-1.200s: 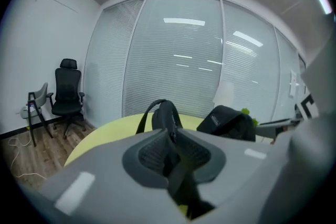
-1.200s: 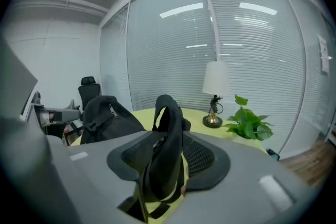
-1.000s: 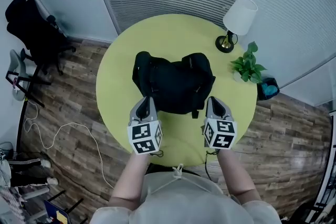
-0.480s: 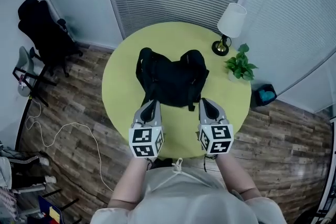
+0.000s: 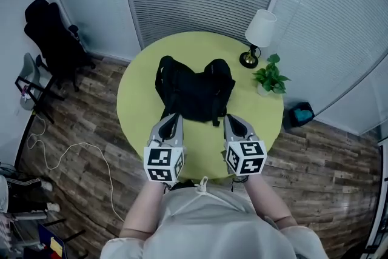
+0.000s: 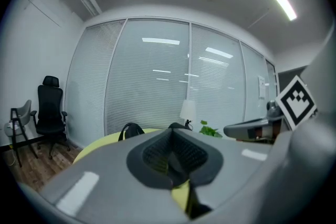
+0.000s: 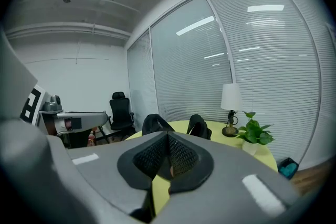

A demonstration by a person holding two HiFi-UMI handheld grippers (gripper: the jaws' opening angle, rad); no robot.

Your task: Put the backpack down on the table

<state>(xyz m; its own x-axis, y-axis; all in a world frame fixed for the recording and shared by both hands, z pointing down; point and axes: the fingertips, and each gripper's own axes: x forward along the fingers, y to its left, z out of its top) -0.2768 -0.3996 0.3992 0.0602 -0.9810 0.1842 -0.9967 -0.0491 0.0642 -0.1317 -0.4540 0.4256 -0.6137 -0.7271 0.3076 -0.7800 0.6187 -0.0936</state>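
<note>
The black backpack (image 5: 193,89) lies flat on the round yellow-green table (image 5: 139,73), straps upward. In the left gripper view its strap loops (image 6: 128,129) show just over the jaws; in the right gripper view the backpack (image 7: 155,124) lies ahead on the table. My left gripper (image 5: 172,119) hovers at the backpack's near edge, shut and empty. My right gripper (image 5: 231,120) is level with it on the right, also shut with nothing between its pads (image 7: 169,156). Neither one touches the backpack, as far as I can tell. Each gripper shows at the side of the other's view.
A white-shaded lamp (image 5: 257,33) and a potted plant (image 5: 270,77) stand at the table's far right. A black office chair (image 5: 51,39) is at the left wall. A teal object (image 5: 301,112) and a white cable (image 5: 73,151) lie on the wood floor.
Both grippers have drawn back from the backpack toward the person and risen, staying shut. The backpack stays on the table.
</note>
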